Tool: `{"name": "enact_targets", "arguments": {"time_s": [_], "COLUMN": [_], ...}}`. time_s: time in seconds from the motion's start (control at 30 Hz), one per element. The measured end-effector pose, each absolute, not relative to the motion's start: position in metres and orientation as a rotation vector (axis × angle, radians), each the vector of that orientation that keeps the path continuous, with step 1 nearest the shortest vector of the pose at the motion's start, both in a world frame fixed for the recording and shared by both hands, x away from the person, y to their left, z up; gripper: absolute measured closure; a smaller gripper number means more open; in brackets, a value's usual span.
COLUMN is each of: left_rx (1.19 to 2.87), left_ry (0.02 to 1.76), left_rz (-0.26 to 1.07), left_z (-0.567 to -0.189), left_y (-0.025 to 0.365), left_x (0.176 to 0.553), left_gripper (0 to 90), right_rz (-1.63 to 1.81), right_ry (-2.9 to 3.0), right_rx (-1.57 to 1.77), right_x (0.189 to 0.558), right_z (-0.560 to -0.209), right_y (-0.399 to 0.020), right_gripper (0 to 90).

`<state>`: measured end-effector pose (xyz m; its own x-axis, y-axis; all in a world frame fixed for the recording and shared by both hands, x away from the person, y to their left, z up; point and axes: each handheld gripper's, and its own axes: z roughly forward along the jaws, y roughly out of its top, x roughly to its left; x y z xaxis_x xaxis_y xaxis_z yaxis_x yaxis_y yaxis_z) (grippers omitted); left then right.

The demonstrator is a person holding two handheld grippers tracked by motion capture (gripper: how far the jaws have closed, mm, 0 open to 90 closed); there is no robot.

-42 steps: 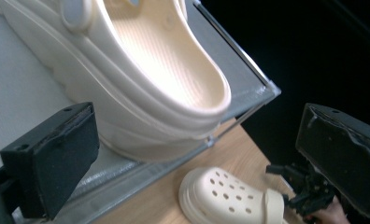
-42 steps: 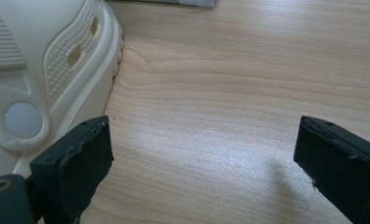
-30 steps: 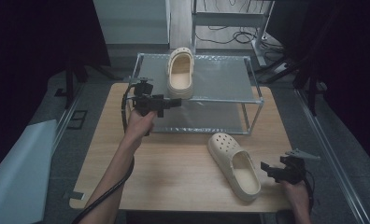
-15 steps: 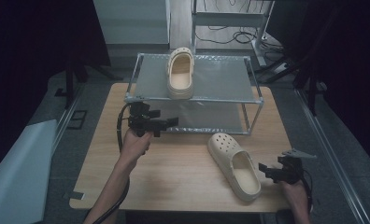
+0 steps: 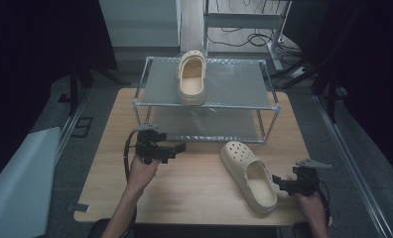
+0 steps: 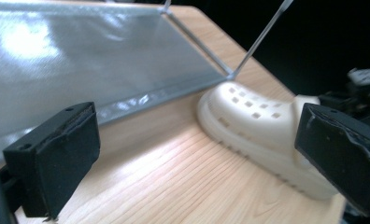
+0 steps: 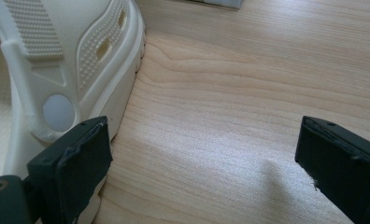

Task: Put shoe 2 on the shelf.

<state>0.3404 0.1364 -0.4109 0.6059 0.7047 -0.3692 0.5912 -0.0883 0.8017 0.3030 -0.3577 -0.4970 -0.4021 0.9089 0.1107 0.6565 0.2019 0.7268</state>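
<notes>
A cream clog [image 5: 249, 175] lies on the wooden table [image 5: 194, 193] in front of a metal shelf rack [image 5: 207, 106]; it also shows in the left gripper view [image 6: 262, 128] and the right gripper view [image 7: 61, 60]. A second cream clog [image 5: 191, 78] rests on the rack's top shelf. My left gripper [image 5: 181, 147] is open over the table, left of the lower clog and apart from it. My right gripper [image 5: 275, 181] is open just right of that clog's heel, with its left jaw beside the clog's side wall and nothing between the jaws.
The rack's lower shelf [image 6: 94, 60] is bare mesh close ahead of the left gripper. A pale sheet [image 5: 21, 183] lies on the floor left of the table. Bare wood [image 7: 248, 107] spreads in front of the right gripper.
My left gripper has drawn back from the rack toward the person and come lower over the table. My right gripper has stayed close to the clog's heel.
</notes>
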Motion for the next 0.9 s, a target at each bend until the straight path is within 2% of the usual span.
{"name": "enact_targets", "arguments": {"time_s": [0.47,0.9], "left_rx": [1.899,2.001], "left_ry": [1.104,1.109], "left_rz": [0.269,0.327], "left_z": [-0.457,-0.483], "left_y": [0.135,0.129], "left_x": [0.323,0.317], "left_gripper": [0.2,0.0], "right_rz": [0.988,0.954], "right_ry": [2.203,2.265], "right_rx": [1.459,1.417], "right_x": [0.303,0.3], "right_z": [-0.5,-0.5], "right_y": [-0.351,-0.338], "right_gripper": [4.0,4.2]}}
